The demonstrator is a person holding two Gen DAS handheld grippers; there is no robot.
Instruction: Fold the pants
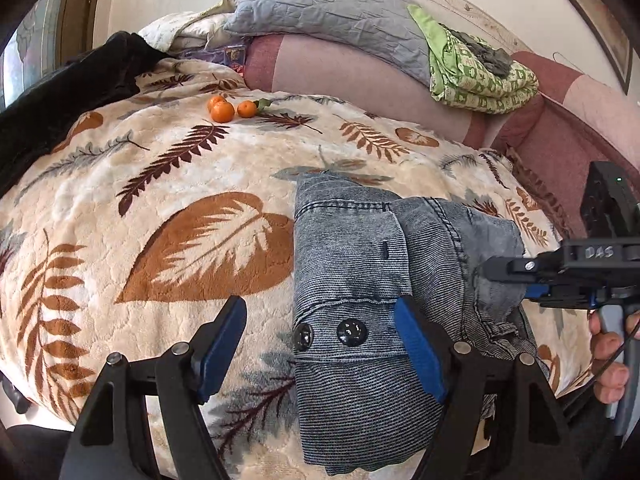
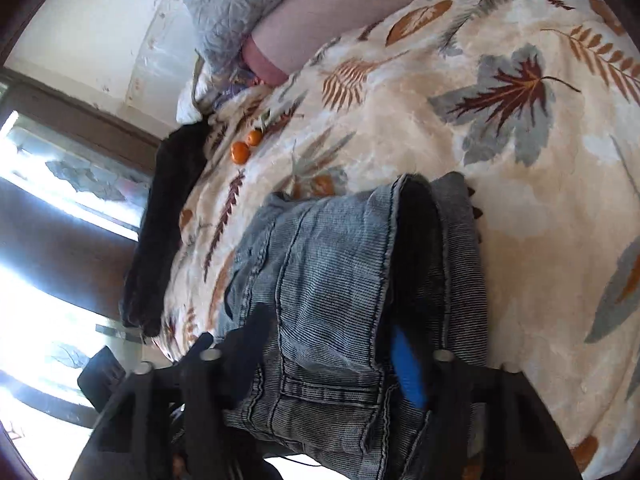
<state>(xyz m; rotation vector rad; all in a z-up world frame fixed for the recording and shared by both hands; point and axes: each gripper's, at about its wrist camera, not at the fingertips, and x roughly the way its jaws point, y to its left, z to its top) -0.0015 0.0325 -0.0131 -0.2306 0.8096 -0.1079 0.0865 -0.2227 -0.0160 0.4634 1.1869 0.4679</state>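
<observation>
From the left wrist, the left gripper stands spread and empty, pinching nothing, over the waistband end of the pants. The pants lie part-folded on the leaf-print blanket, their long axis running straight away from the fingers, and the right gripper reaches in from the right at their far edge. From the right wrist, that gripper has a thick fold of denim between its half-closed fingers; whether the pads actually press it I cannot tell, yet this hand looks nearer to making the coming fold.
</observation>
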